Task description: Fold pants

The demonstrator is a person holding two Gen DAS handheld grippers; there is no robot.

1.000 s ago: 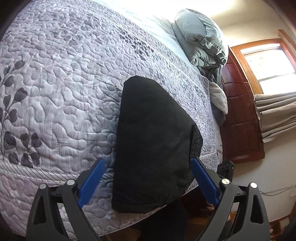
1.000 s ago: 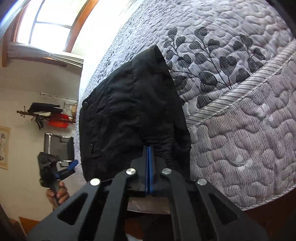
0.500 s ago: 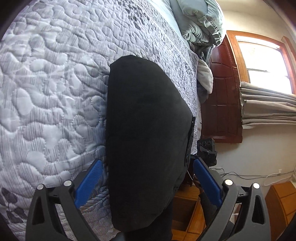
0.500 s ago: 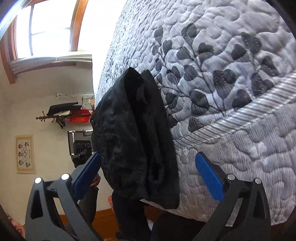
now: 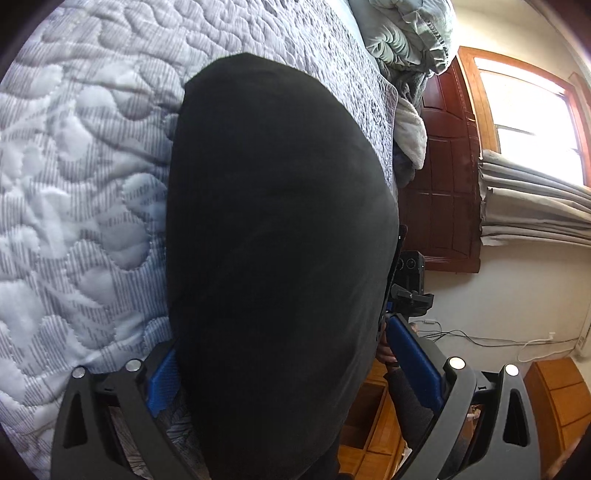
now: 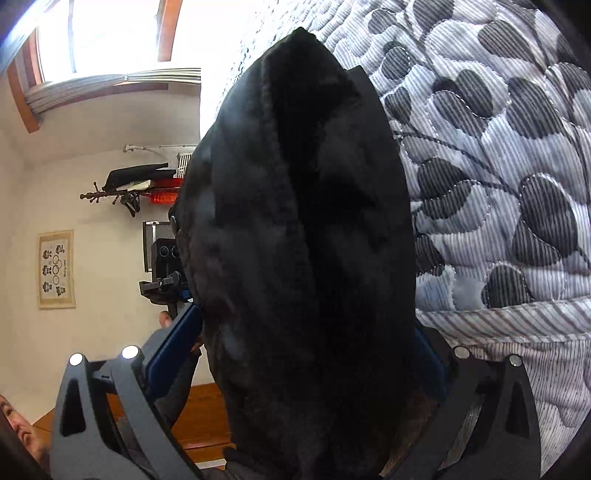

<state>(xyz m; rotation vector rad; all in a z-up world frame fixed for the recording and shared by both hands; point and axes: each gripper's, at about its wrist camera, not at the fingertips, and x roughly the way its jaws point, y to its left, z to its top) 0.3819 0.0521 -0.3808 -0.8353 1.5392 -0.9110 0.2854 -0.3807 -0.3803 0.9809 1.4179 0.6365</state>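
Note:
The black pants (image 5: 280, 221) lie folded into a compact stack at the edge of the quilted bed, filling the middle of both views. In the right wrist view the pants (image 6: 303, 240) show their layered folded edges. My left gripper (image 5: 288, 354) is open, its blue fingers (image 5: 413, 354) straddling one end of the stack. My right gripper (image 6: 306, 350) is open too, its fingers (image 6: 173, 343) straddling the opposite end. The fingertips are partly hidden by the cloth. Each gripper shows faintly beyond the pants in the other's view.
The grey-white quilt (image 5: 74, 184) with a dark leaf print (image 6: 517, 184) covers the bed. A rumpled green-grey duvet (image 5: 406, 33) lies at the head by a dark wood headboard (image 5: 447, 184). Wooden floor (image 6: 199, 417) lies below the bed edge.
The right gripper let go of the pants and opened. Both grippers moved in close, so the folded stack now sits between the fingers of each.

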